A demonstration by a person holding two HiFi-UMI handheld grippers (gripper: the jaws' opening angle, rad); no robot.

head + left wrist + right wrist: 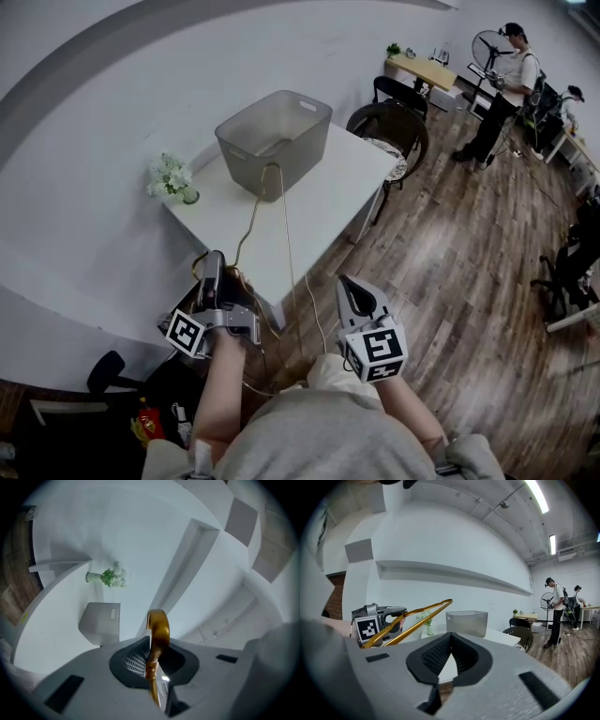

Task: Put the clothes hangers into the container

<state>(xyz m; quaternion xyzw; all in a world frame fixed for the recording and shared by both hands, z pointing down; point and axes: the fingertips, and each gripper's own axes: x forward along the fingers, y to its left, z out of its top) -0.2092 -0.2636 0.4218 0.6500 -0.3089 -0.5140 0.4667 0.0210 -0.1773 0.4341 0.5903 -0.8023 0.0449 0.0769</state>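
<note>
A thin gold wire clothes hanger (pixel 272 170) reaches from my left gripper (pixel 214 262) up over the white table toward the grey plastic container (pixel 277 131), its far end level with the container's front wall. In the left gripper view the hanger's gold hook (pixel 158 630) stands pinched between the pads of the left gripper (pixel 152 660), which is shut on it. My right gripper (pixel 353 286) hovers off the table's near right edge, shut with nothing in it. In the right gripper view, the hanger (pixel 415 615) and the container (pixel 467 622) show beyond the right gripper (pixel 449 656).
The white table (pixel 328 187) stands against the curved white wall, with a small vase of white flowers (pixel 172 178) at its left end. Dark round chairs (pixel 389 122) sit past the table. Two people (pixel 502 94) stand far off on the wood floor. Black gear lies at lower left.
</note>
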